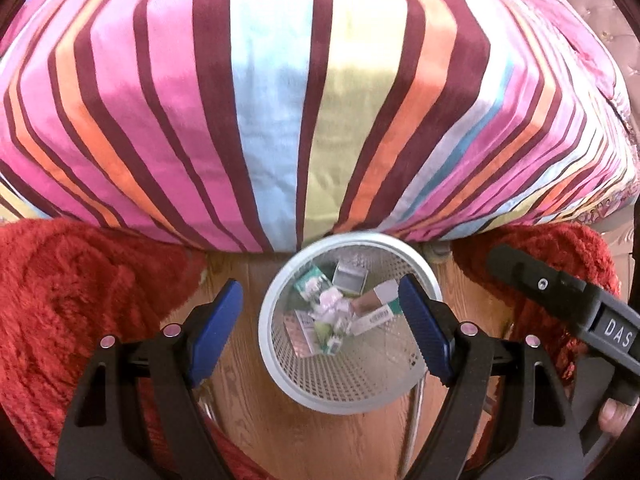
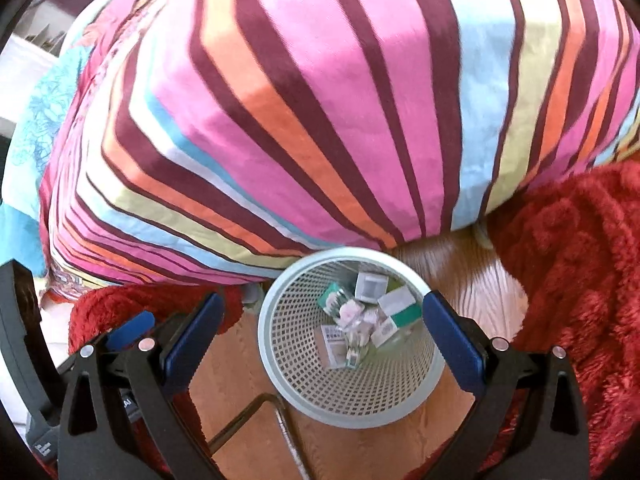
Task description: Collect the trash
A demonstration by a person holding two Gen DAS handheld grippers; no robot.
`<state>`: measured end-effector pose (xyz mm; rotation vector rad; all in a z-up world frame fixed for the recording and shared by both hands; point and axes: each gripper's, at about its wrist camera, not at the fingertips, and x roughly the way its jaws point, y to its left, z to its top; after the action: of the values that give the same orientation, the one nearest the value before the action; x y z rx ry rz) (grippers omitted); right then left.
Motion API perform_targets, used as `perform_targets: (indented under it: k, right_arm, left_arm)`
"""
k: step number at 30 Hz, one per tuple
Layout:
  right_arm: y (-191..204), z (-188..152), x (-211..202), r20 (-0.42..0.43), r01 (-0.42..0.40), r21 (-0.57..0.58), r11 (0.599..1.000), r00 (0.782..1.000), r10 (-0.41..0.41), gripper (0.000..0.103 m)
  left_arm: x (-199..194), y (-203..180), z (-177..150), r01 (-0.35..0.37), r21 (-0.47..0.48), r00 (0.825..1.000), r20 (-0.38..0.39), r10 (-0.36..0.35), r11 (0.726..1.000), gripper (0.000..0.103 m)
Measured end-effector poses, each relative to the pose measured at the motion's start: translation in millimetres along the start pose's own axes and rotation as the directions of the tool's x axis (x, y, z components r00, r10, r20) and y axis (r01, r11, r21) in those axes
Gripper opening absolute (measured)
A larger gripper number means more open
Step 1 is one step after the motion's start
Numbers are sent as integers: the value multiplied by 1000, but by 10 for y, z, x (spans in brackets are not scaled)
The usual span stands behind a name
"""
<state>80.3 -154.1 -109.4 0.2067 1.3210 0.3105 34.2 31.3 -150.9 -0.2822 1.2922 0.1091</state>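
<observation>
- Blue-padded fingers (image 1: 424, 320) of the left gripper (image 1: 320, 320) sit nearest the lens, spread wide with nothing between them, hanging above the white mesh wastebasket (image 1: 280, 364).
- Right gripper (image 2: 332, 340) is likewise spread wide and empty above the same wastebasket (image 2: 276, 360); neither gripper appears to touch its rim.
- Trash sits at the basket's bottom: small cartons (image 1: 351, 278), a crumpled paper wad (image 1: 332, 306) and what looks like a blister pack (image 1: 298, 334) (labels too blurred to read).
- Wastebasket stands on the wooden floor (image 1: 240, 368), close against the striped bedspread (image 1: 280, 100), with red shaggy rug (image 1: 72, 300) on either side.
- Judging from this, a drop looks finished. To do the step well, keep both grippers open, lift straight up clear of the rim, and scan bed and floor for leftover litter; none shows on the striped cover in either view.
</observation>
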Motion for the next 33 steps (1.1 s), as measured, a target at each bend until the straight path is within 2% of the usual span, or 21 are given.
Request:
perform_targets:
  k: [5, 12, 28, 33]
  right_arm:
    - [89, 38, -196, 102, 15, -64, 998, 995, -9, 95]
    - [186, 76, -483, 245, 75, -149, 986, 969, -36, 95]
    - [418, 86, -795, 400, 210, -240, 948, 911, -101, 95]
    - [465, 115, -873, 426, 232, -246, 941, 898, -110, 95]
  left_arm:
    - [-116, 10, 28, -1, 2, 998, 64, 1, 1000, 78]
    - [-291, 6, 79, -6, 11, 990, 143, 4, 1000, 78]
    - [-721, -48, 280, -45, 36, 960, 277, 33, 998, 78]
    - [-819, -59, 331, -21, 33, 955, 296, 10, 999, 78]
